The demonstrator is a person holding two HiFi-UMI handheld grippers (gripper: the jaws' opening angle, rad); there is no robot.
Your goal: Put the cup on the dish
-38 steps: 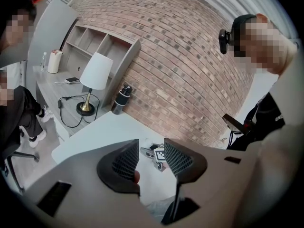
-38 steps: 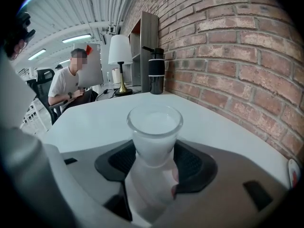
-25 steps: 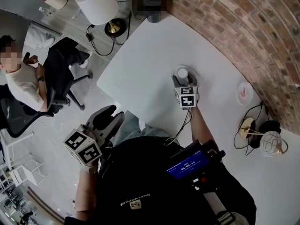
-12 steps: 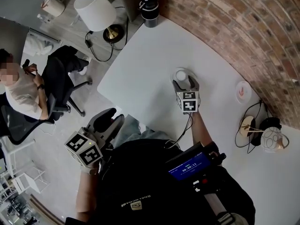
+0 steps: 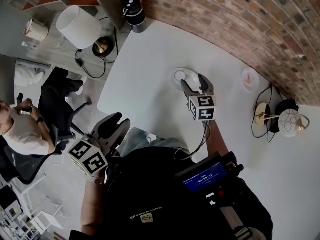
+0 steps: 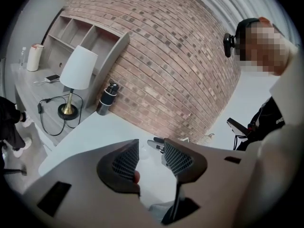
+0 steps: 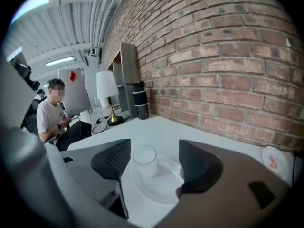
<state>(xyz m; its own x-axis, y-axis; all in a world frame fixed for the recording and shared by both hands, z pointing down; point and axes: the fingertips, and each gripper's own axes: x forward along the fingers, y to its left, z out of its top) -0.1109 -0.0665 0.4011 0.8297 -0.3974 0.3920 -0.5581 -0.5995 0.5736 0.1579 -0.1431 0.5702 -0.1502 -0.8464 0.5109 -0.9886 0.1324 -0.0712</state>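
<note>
A clear glass cup (image 7: 145, 159) stands upright on a white dish (image 7: 164, 189) on the white table (image 5: 145, 89). My right gripper (image 7: 154, 153) is open wide around it. The cup sits nearer the left jaw, and neither pad touches it. In the head view the cup (image 5: 180, 76) is at the left side of the dish (image 5: 192, 73), just ahead of the right gripper (image 5: 195, 83). My left gripper (image 5: 113, 127) hangs off the table's near edge. Its jaws stand a narrow gap apart with nothing between them, as the left gripper view (image 6: 150, 159) shows.
A black flask (image 5: 134, 12) stands at the table's far corner by the brick wall. A small pink-marked saucer (image 5: 249, 78), cables and a patterned globe lamp (image 5: 291, 122) lie to the right. A white lamp (image 5: 76, 26), an office chair (image 5: 56, 98) and a seated person (image 5: 24, 131) are on the left.
The right gripper's jaws have spread and let go of the cup, which now stands free on the dish. The gripper has drawn back slightly. The left gripper has stayed where it was.
</note>
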